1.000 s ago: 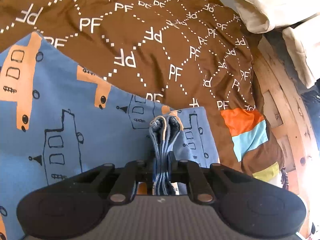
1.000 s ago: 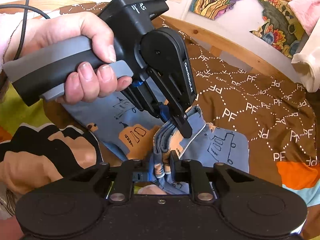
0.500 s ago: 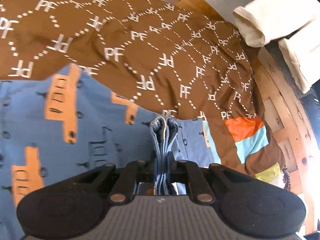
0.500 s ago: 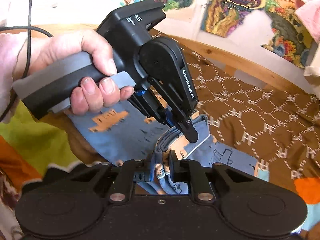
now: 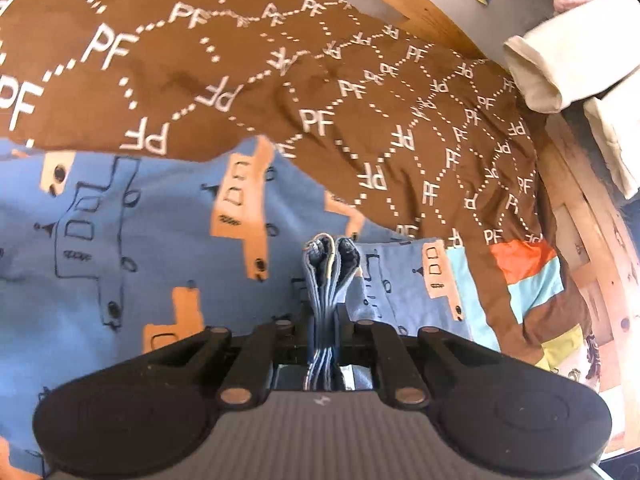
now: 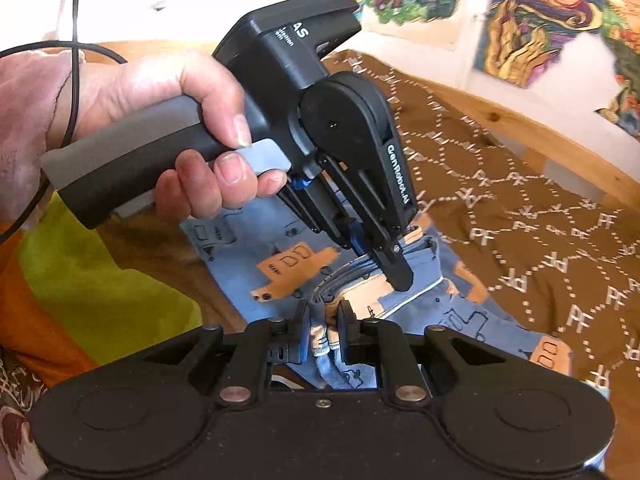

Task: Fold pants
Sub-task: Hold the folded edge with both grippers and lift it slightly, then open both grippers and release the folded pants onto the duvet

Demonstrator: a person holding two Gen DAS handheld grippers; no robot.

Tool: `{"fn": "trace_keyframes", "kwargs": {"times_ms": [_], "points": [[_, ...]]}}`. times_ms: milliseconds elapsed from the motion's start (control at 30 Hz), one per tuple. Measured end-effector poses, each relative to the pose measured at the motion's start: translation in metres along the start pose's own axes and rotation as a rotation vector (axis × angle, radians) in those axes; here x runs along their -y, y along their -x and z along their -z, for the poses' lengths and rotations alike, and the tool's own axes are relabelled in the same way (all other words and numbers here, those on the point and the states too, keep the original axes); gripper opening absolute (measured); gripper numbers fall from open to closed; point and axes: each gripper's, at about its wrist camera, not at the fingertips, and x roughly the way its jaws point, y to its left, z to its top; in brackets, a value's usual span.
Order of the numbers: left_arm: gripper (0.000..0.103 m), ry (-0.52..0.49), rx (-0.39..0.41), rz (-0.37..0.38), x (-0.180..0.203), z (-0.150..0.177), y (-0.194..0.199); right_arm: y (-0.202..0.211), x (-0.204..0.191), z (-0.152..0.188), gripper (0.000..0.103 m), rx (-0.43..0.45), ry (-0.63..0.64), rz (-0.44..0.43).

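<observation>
The blue pants (image 5: pixel 120 248) with orange truck prints lie on a brown bedspread (image 5: pixel 280 80). My left gripper (image 5: pixel 325 312) is shut on a bunched, layered edge of the pants, which sticks up between its jaws. My right gripper (image 6: pixel 323 320) is shut on another bunched edge of the same pants (image 6: pixel 288 264). In the right wrist view the left gripper (image 6: pixel 394 268) and the hand holding it sit just ahead, with both pinch points close together.
The brown "PF" bedspread has orange, light-blue and yellow patches (image 5: pixel 528 272). A wooden bed frame (image 5: pixel 592 248) runs along the right. Cream folded cloth (image 5: pixel 560 64) lies at the upper right. Colourful pictures (image 6: pixel 532 20) hang on the wall. A green and orange cover (image 6: pixel 80 280) lies to the left.
Both grippers have risen with the pants held, so more bedspread and wall come into view. More blue fabric now spreads to the left in the left wrist view.
</observation>
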Motion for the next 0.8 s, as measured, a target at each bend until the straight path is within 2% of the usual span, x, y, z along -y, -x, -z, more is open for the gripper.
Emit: {"fn": "trace_keyframes", "kwargs": {"times_ms": [100,133,200,233,267,300,367,400,467,500,533,600,667,800], "points": [[0.013,-0.013,-0.003,-0.001,-0.009,0.003,-0.005,-0.012,-0.002,0.001,0.017,-0.034,-0.004,-0.021],[0.017,-0.021,-0.002,-0.009,-0.012,0.003,-0.005,-0.015,-0.002,0.002,0.021,-0.046,-0.008,-0.028],[0.035,-0.043,0.017,-0.049,-0.015,0.004,0.000,-0.016,-0.001,0.003,0.026,-0.056,-0.011,-0.046],[0.045,-0.056,0.027,-0.071,-0.016,0.004,0.003,-0.013,0.000,0.005,0.034,-0.050,-0.006,-0.051],[0.051,-0.067,0.039,-0.085,-0.017,0.003,0.007,-0.008,0.002,0.007,0.046,-0.042,0.004,-0.048],[0.053,-0.070,0.054,-0.092,-0.017,0.003,0.011,-0.002,0.005,0.009,0.052,-0.035,0.012,-0.032],[0.066,-0.061,0.088,-0.110,-0.016,0.002,0.016,0.009,0.015,0.013,0.064,-0.007,0.008,0.054],[0.069,-0.060,0.114,-0.121,-0.014,0.003,0.017,0.014,0.024,0.014,0.068,0.004,0.001,0.111],[0.077,-0.075,0.151,-0.145,-0.005,0.006,0.015,0.016,0.042,0.016,0.092,0.006,-0.002,0.257],[0.080,-0.087,0.158,-0.152,0.000,0.007,0.012,0.014,0.053,0.016,0.095,-0.005,0.001,0.338],[0.088,-0.102,0.163,-0.159,0.005,0.008,0.007,0.010,0.065,0.016,0.095,-0.023,0.003,0.405],[0.091,-0.116,0.169,-0.192,0.010,0.009,-0.001,0.003,0.088,0.017,0.097,-0.041,0.000,0.485],[0.091,-0.117,0.177,-0.236,0.012,0.009,-0.007,-0.008,0.104,0.017,0.102,-0.042,0.010,0.519],[0.089,-0.103,0.202,-0.291,0.008,0.011,-0.010,-0.037,0.122,0.024,0.102,-0.094,0.071,0.526]]}}
